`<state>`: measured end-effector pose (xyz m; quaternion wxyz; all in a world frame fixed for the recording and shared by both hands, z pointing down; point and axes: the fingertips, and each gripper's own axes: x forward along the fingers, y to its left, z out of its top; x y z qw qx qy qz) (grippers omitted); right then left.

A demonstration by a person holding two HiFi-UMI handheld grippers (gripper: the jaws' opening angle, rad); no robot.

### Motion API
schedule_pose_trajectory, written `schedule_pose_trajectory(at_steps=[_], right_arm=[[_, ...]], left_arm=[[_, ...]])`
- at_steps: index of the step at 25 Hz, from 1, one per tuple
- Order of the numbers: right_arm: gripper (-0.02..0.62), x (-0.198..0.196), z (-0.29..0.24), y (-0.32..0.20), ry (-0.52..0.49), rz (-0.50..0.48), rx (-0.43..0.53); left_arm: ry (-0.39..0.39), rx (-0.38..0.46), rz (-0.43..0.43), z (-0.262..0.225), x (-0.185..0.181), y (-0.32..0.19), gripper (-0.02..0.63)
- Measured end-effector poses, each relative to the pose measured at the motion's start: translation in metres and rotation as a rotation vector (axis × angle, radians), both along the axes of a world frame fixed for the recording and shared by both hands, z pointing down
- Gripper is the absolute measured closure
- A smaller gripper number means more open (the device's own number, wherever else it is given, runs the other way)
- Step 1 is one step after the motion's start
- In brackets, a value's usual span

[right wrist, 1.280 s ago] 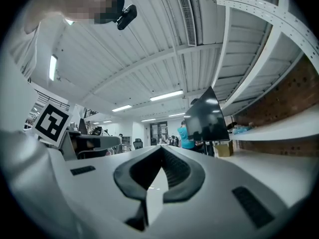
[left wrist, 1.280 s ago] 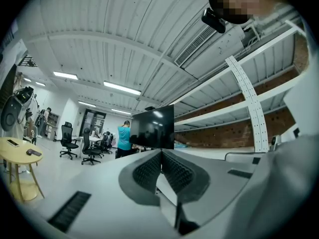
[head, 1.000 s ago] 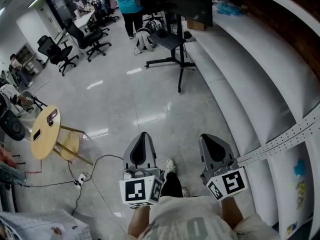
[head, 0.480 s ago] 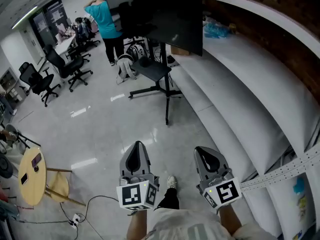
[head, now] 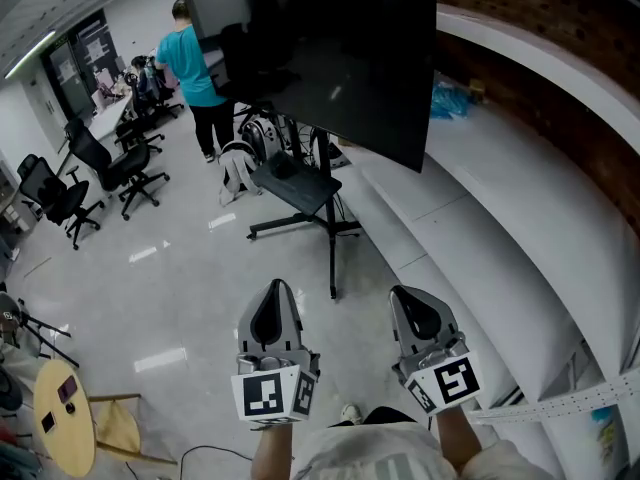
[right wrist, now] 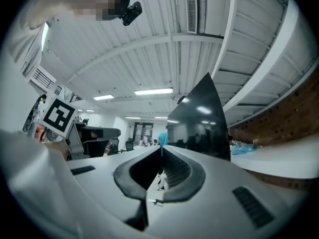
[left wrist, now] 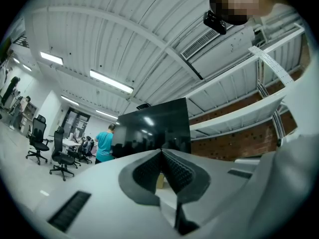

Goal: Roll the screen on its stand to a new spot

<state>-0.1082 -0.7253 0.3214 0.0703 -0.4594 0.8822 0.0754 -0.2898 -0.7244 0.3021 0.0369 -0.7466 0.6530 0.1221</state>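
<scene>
Glossy floor; left tool, right tool held parallel, jaws together, empty, facing screen.

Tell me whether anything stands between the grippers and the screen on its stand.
Nothing visible does. Only bare floor lies between the left gripper, the right gripper and the stand under the screen. The office chairs stand well to the left; the white steps run along the right. Both grippers' jaws are together, empty.

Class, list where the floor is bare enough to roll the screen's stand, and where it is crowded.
Bare: floor between stand, chairs and round table. Crowded: behind the stand, by the person and bags.
</scene>
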Motion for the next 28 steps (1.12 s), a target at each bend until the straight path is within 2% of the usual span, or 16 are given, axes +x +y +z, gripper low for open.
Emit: schedule_pose_trajectory(at_steps=[5, 9, 14, 18, 22, 28], right_arm=[[0.575, -0.001, 0.012, -0.066, 0.028, 0.02, -0.033], [0.575, 0.003, 0.01, -0.12, 0.015, 0.001, -0.029], [0.575, 0.019, -0.005, -0.173, 0.002, -0.014, 0.024], [0.575, 0.032, -0.004, -0.207, -0.038, -0.035, 0.025], [0.575, 0.037, 0.001, -0.235, -0.095, -0.029, -0.006], [0.575, 0.039, -0.028, -0.26, -0.047, 0.048, 0.077]], left_arm=[[0.021, -0.031, 0.043, 0.008, 0.012, -0.06, 0.591], [0.081, -0.003, 0.074, 0.007, 0.021, -0.102, 0.591], [0.058, -0.029, 0.04, 0.009, 0.028, -0.164, 0.591], [0.078, -0.016, 0.073, 0.011, 0.047, -0.2, 0.591], [0.068, -0.059, 0.092, 0.023, 0.059, -0.232, 0.591], [0.081, -0.066, 0.182, 0.008, 0.077, -0.276, 0.591]])
